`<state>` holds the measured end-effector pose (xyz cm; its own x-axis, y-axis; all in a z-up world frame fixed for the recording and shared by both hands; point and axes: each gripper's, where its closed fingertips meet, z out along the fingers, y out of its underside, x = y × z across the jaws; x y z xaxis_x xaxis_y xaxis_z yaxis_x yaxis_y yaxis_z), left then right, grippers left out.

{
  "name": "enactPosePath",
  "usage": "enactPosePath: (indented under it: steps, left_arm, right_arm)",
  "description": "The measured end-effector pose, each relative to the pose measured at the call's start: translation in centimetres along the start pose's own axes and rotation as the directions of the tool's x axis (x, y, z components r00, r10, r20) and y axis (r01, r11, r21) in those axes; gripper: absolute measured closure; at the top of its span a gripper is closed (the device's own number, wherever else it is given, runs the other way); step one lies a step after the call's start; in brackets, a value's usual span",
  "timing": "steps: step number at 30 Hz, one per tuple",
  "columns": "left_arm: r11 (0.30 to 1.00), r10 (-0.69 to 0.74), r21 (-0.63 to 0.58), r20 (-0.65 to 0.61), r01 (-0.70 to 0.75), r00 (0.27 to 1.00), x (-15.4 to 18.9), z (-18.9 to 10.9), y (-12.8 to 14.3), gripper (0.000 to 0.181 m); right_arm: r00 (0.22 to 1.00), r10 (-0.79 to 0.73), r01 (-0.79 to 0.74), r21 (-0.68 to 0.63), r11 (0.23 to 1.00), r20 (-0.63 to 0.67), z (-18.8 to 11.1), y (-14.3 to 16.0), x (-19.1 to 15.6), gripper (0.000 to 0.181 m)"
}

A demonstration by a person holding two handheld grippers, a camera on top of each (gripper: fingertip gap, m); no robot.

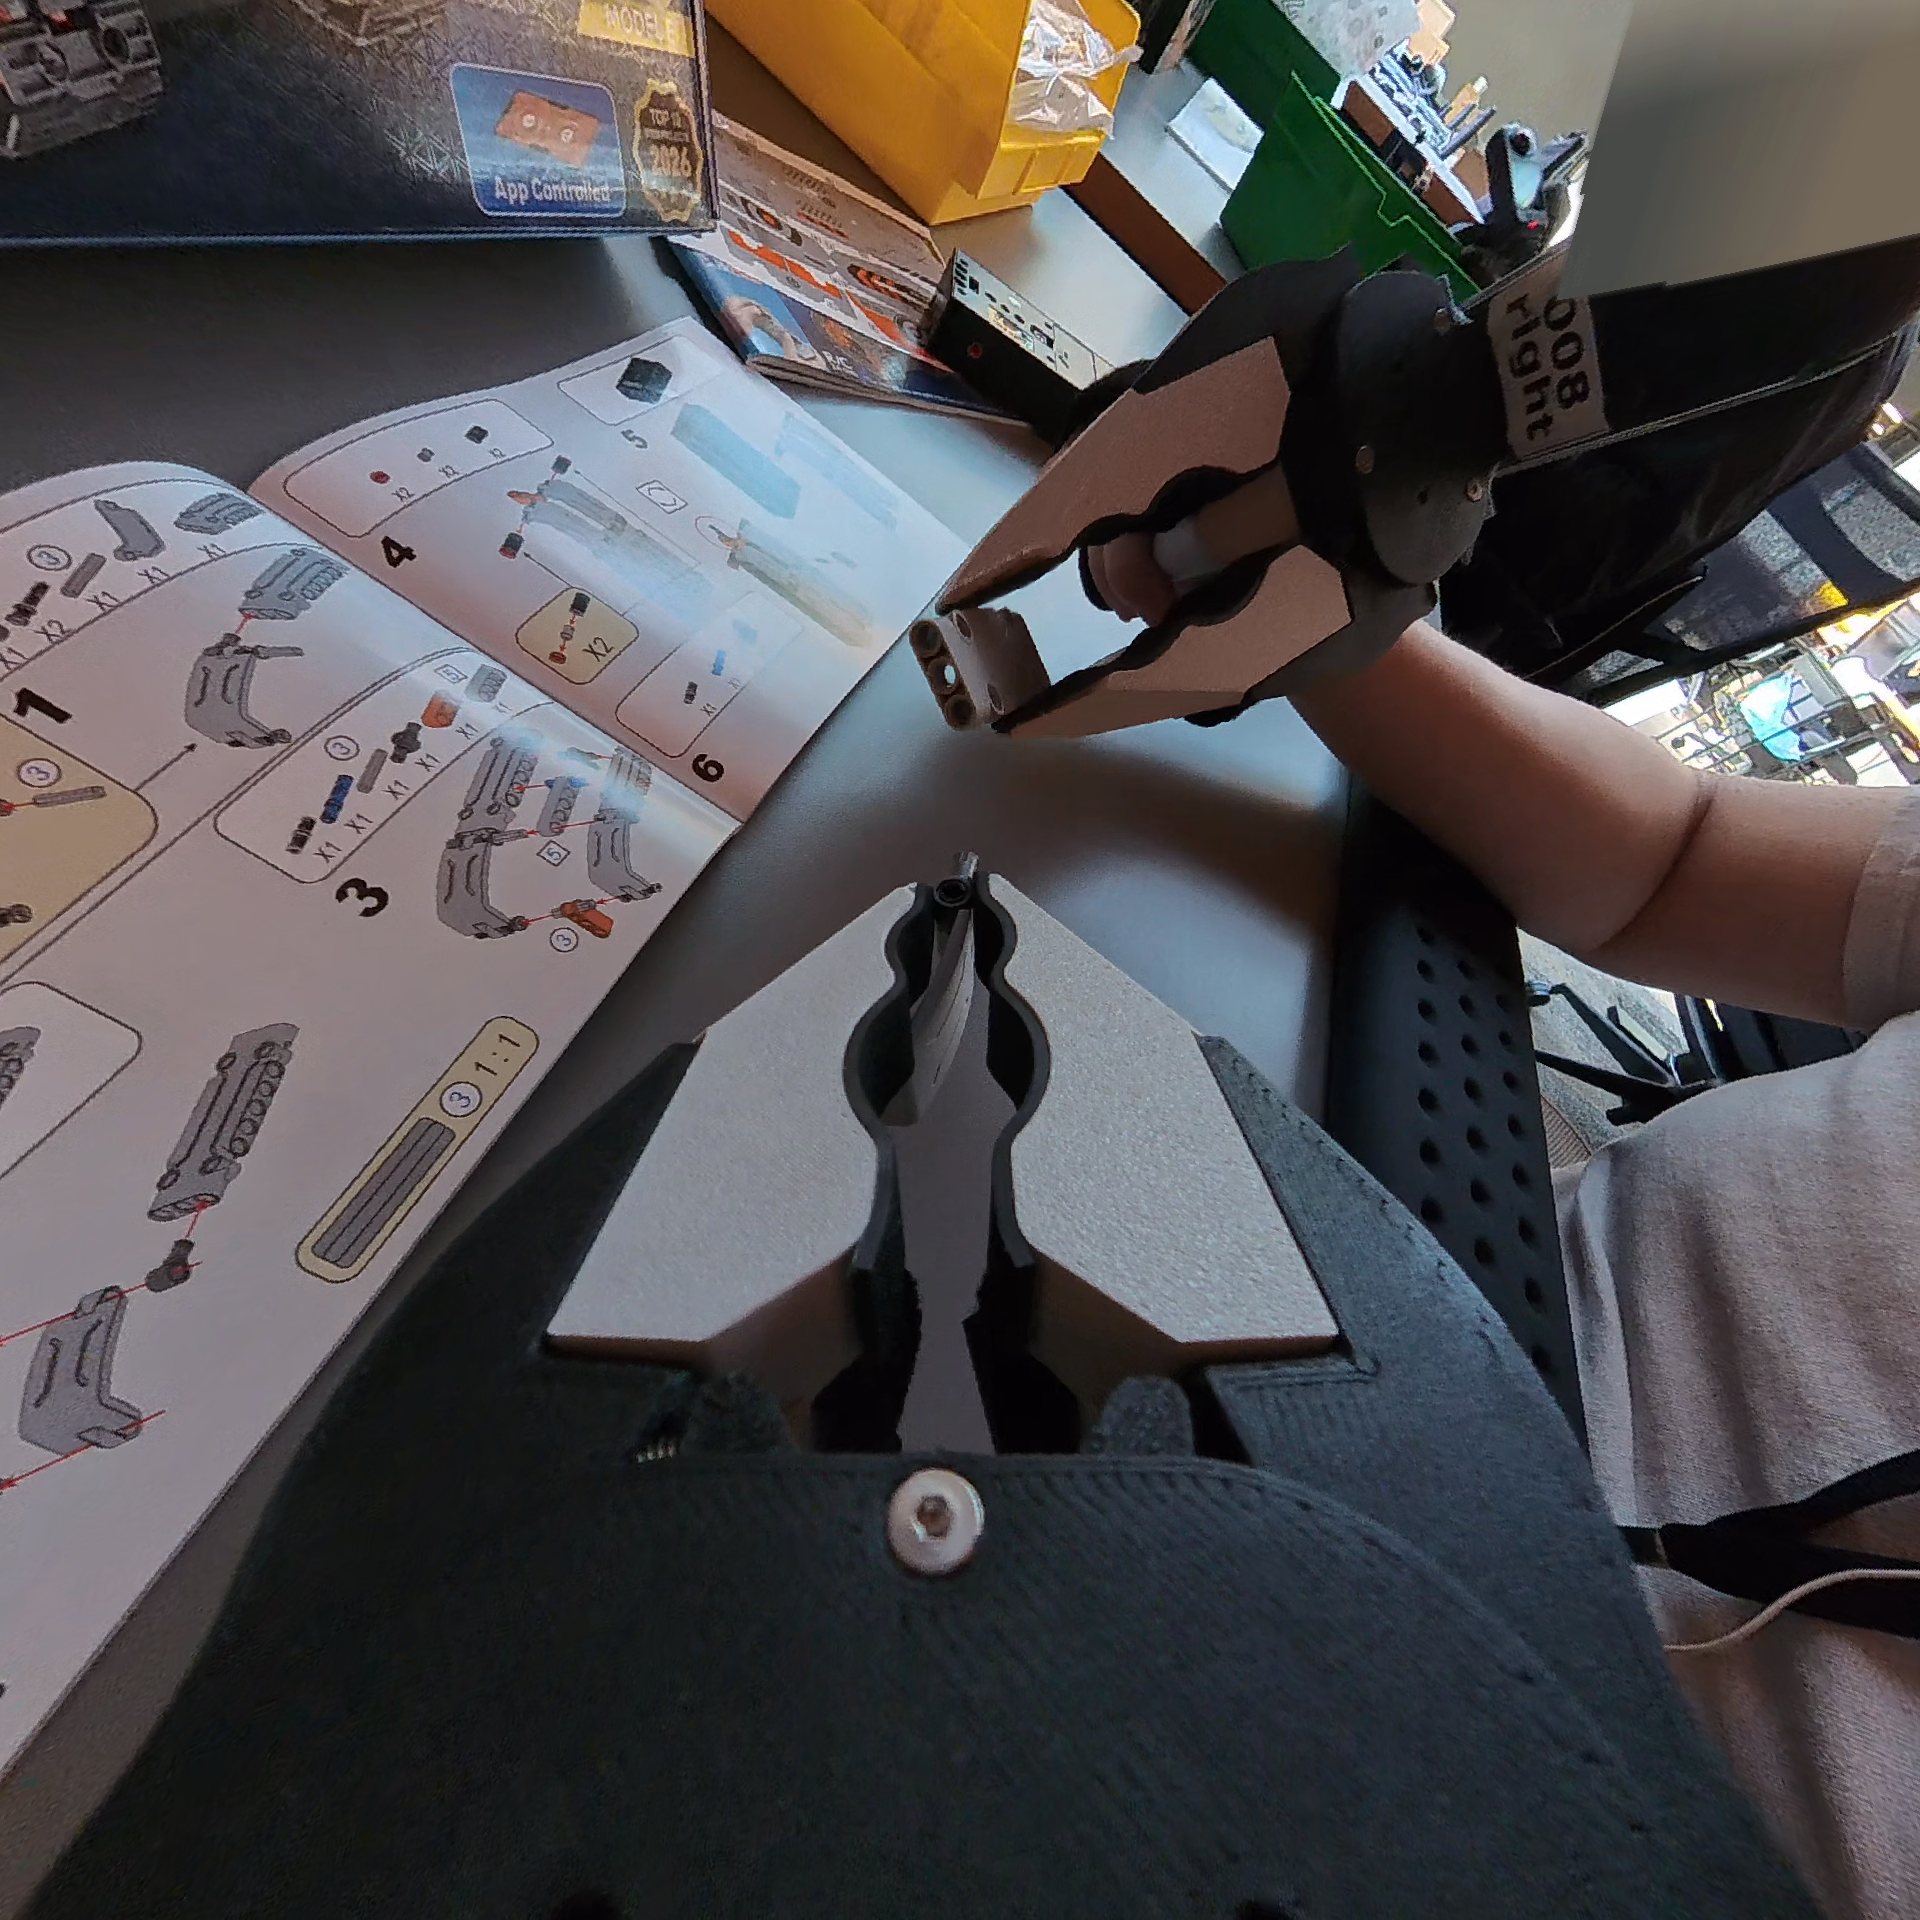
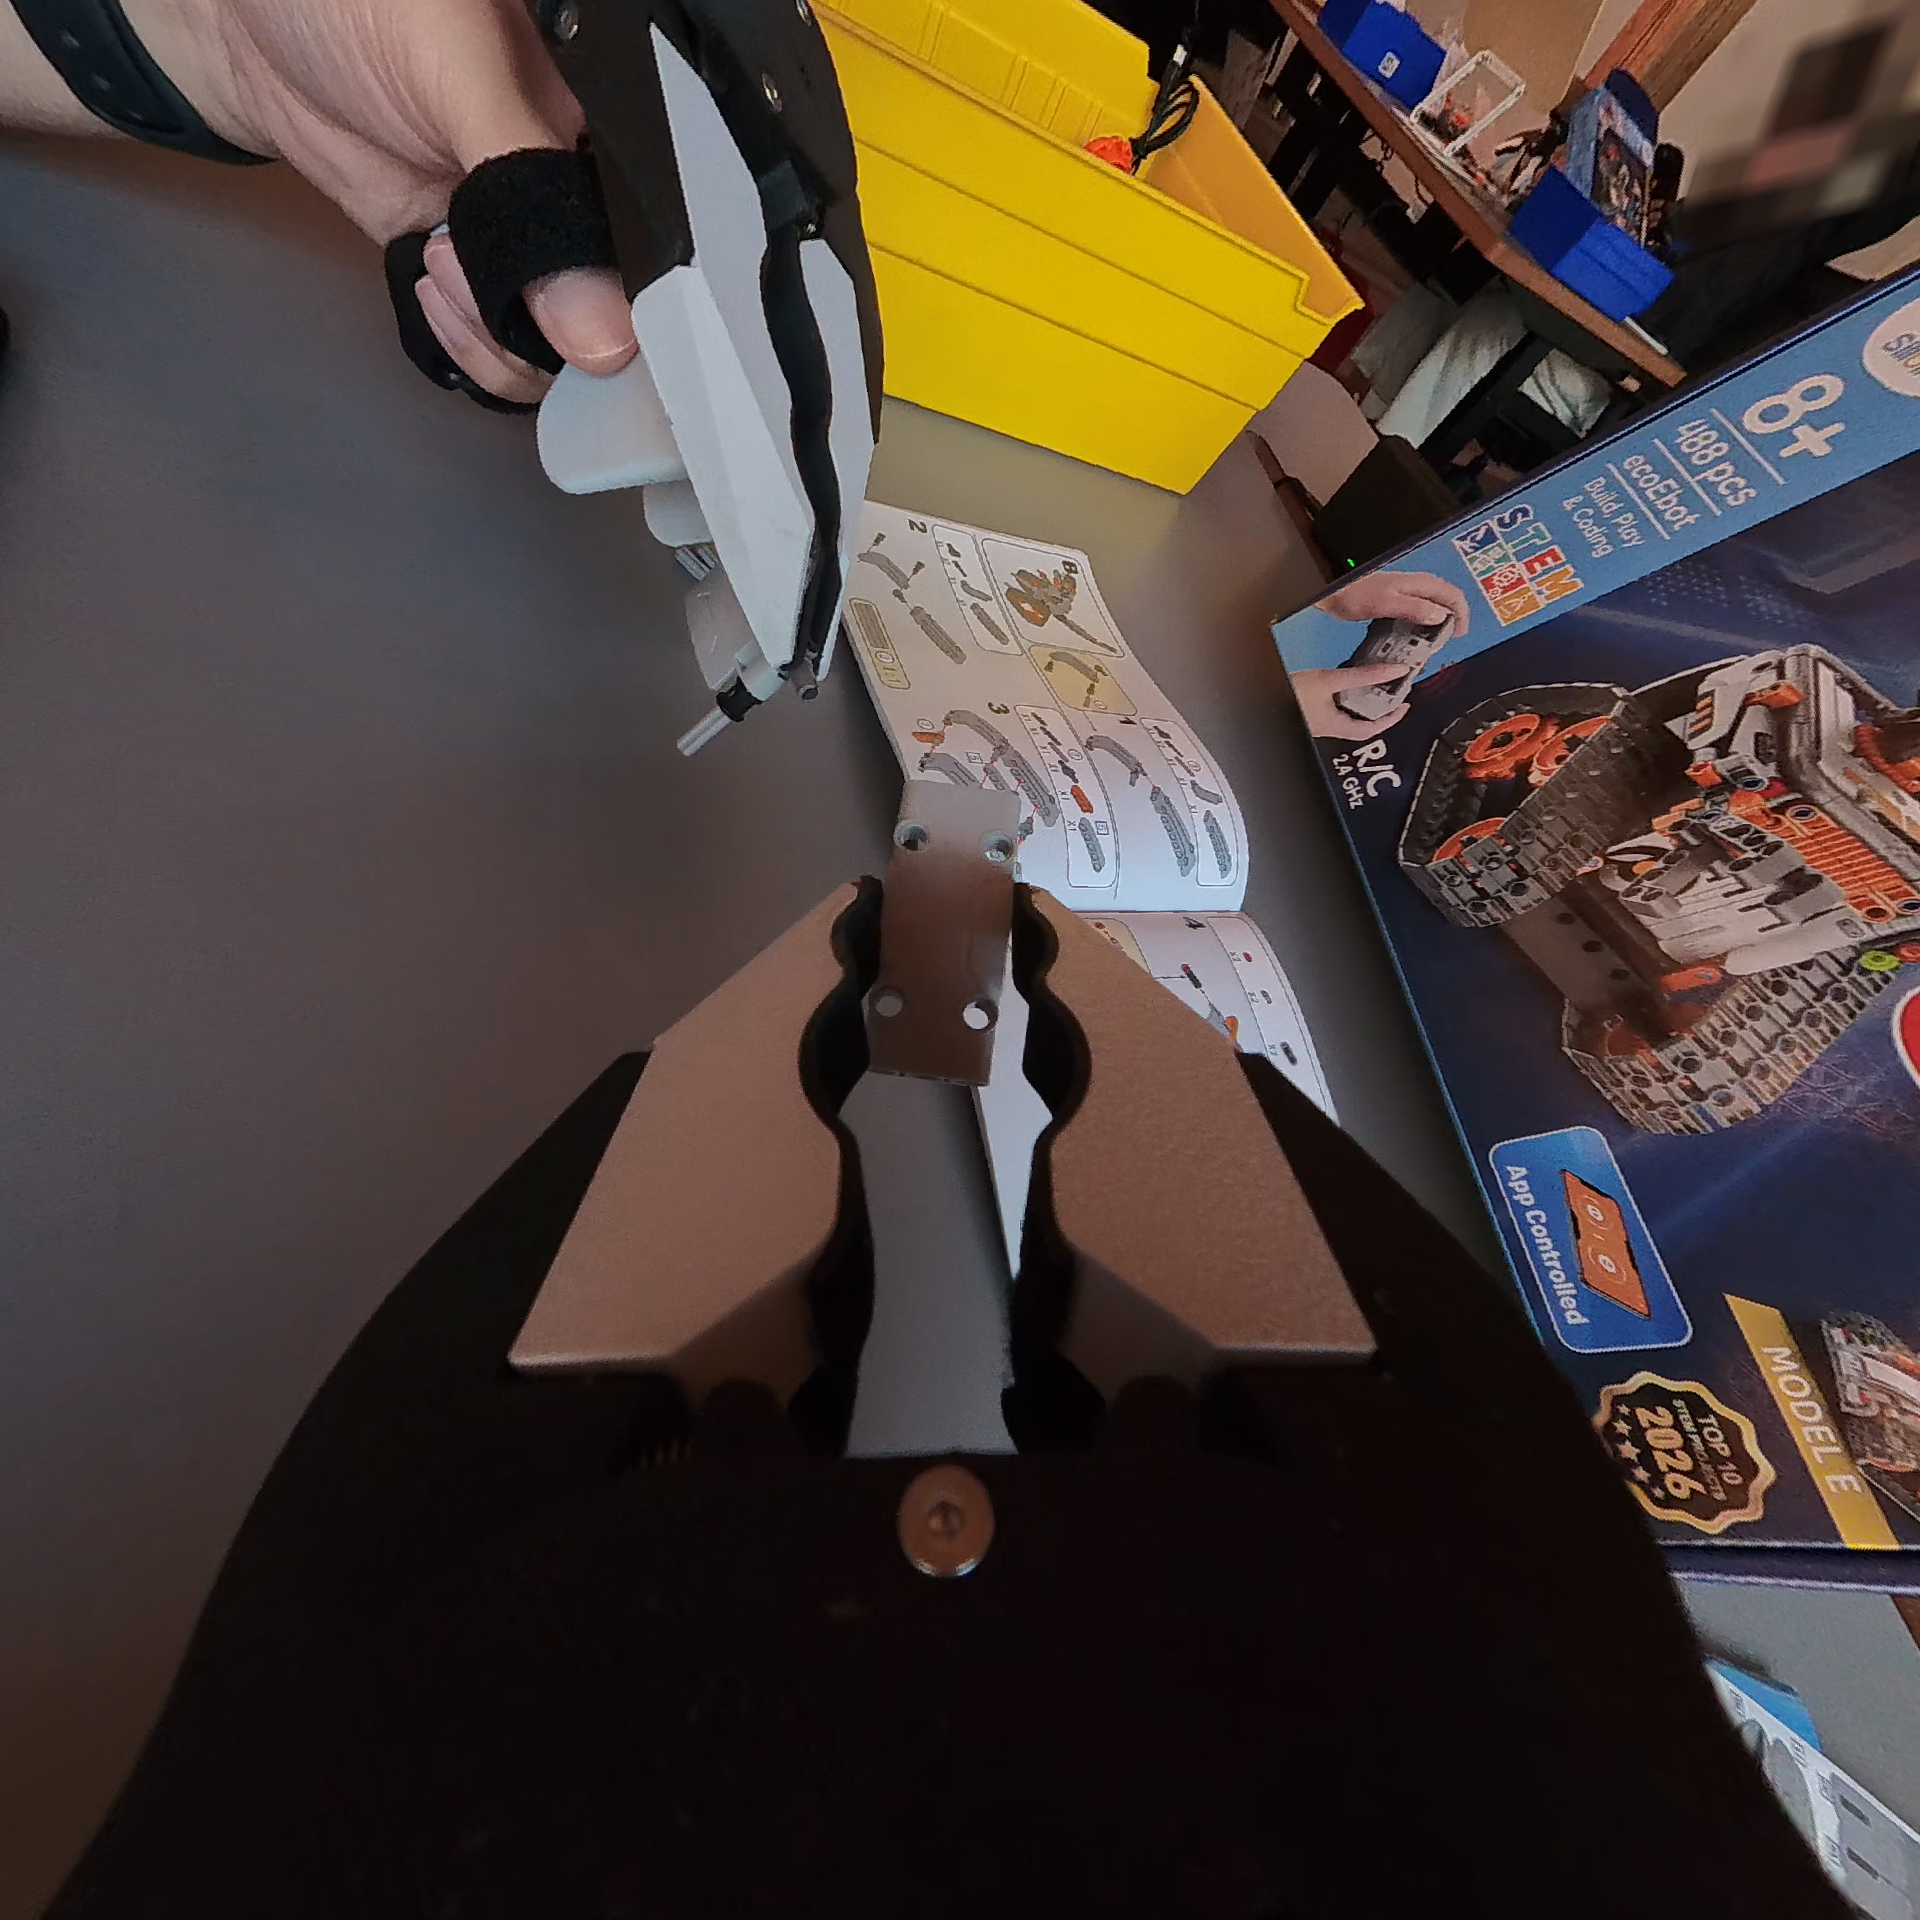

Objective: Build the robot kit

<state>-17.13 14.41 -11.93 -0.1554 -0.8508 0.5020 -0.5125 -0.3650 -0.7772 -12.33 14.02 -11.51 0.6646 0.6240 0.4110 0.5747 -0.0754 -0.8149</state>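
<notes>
My left gripper (image 1: 951, 889) is shut on a small light grey building piece (image 1: 938, 1023) with a black pin (image 1: 954, 894) and a grey axle end at its tip. It is held above the grey table (image 1: 1101, 821). My right gripper (image 1: 971, 668) is shut on a grey block with round holes (image 1: 977, 665), a short way beyond and to the right of the left tips. In the right wrist view the right gripper (image 2: 943, 891) clamps that holed grey block (image 2: 940, 966). The left gripper (image 2: 779, 688) is up and left of it, its axle (image 2: 698, 734) sticking out.
An open instruction booklet (image 1: 364, 779) lies on the table, also in the right wrist view (image 2: 1091, 790). A large dark blue toy box (image 2: 1662, 935) lies to the right, with yellow bins (image 2: 1091, 291) behind. A person's forearm (image 1: 1558, 821) and a black perforated chair part (image 1: 1455, 1091) are at the table edge. Spacing between my two grippers at the tips: around 6 cm.
</notes>
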Motion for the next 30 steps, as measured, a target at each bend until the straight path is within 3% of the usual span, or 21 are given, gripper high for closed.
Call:
enactPosePath:
  steps: [9, 13, 19, 30]
  left_arm:
    - [1.000, -0.025, -0.012, -0.028, 0.024, 0.999, 0.2, 0.1, 0.1, 0.176]
    - [0.998, -0.042, -0.038, -0.043, 0.040, 0.998, 0.3, 0.1, 0.6, 0.176]
    - [0.994, -0.042, -0.102, -0.065, 0.035, 0.997, 0.6, 0.5, 1.6, 0.176]
    - [0.994, -0.022, -0.110, -0.069, 0.014, 0.997, 0.7, 0.5, 1.7, 0.176]
  right_arm:
    - [0.997, 0.053, -0.054, 0.010, 0.998, 0.063, 0.1, -0.2, -0.8, 0.158]
    - [0.992, -0.019, 0.022, -0.023, 0.999, 0.124, 0.3, 0.1, -3.2, 0.158]
    - [0.978, -0.172, 0.179, -0.049, 0.983, 0.117, 1.0, -0.4, -5.1, 0.158]
    - [0.973, -0.208, 0.212, -0.029, 0.977, 0.100, 1.4, -0.5, -5.2, 0.158]
